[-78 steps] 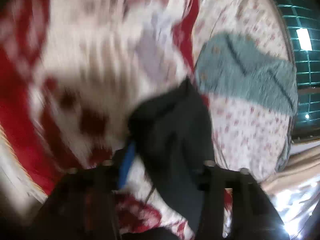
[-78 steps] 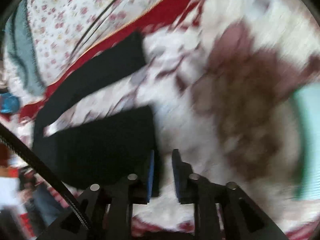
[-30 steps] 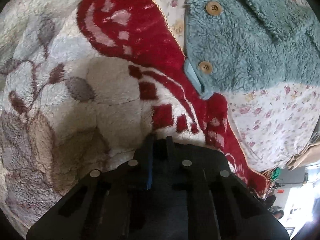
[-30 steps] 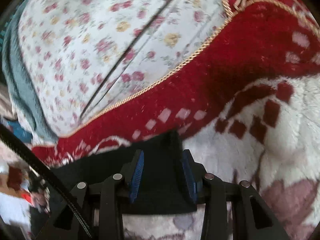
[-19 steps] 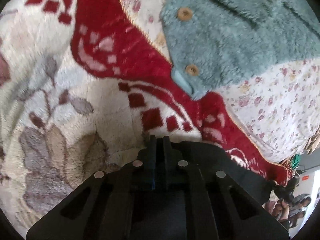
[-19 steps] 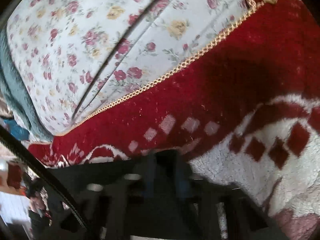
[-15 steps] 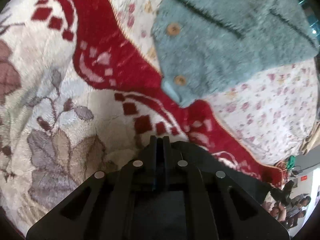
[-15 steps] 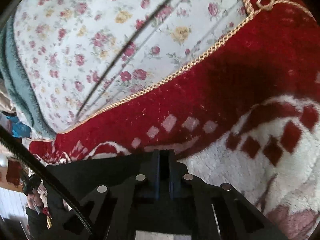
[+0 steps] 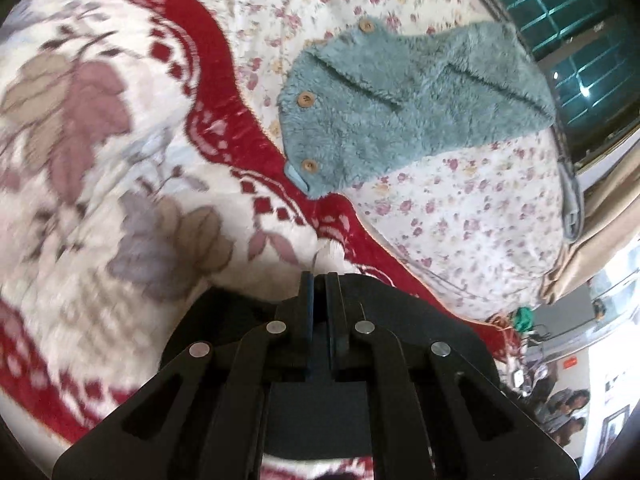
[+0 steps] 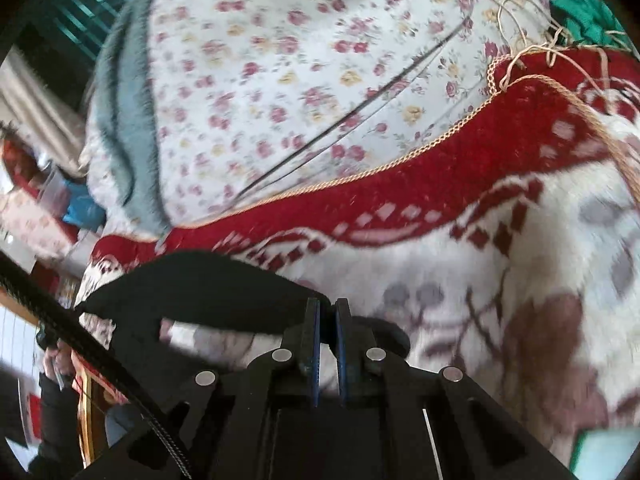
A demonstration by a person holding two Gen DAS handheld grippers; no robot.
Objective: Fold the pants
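Note:
The black pants (image 10: 208, 288) hang lifted above the red and white plush blanket (image 10: 460, 280). My right gripper (image 10: 327, 310) is shut on their edge, and the cloth stretches away to the left. My left gripper (image 9: 319, 280) is shut on the pants (image 9: 420, 312), whose black cloth spreads behind and beside the fingers. A white tuft with a thread shows just past the left fingertips. Most of the pants are hidden under both gripper bodies.
A fluffy teal garment with wooden buttons (image 9: 400, 100) lies on the floral sheet (image 9: 460, 208) beyond the blanket (image 9: 120, 160). It also shows in the right wrist view (image 10: 132, 120). A window (image 9: 560, 20) is at far right. Loose tassel cords (image 10: 540, 52) lie at the blanket's corner.
Both grippers have risen from the blanket with the pants held; the bed looks farther away. The right gripper, open around the cloth a second ago, has shut on it.

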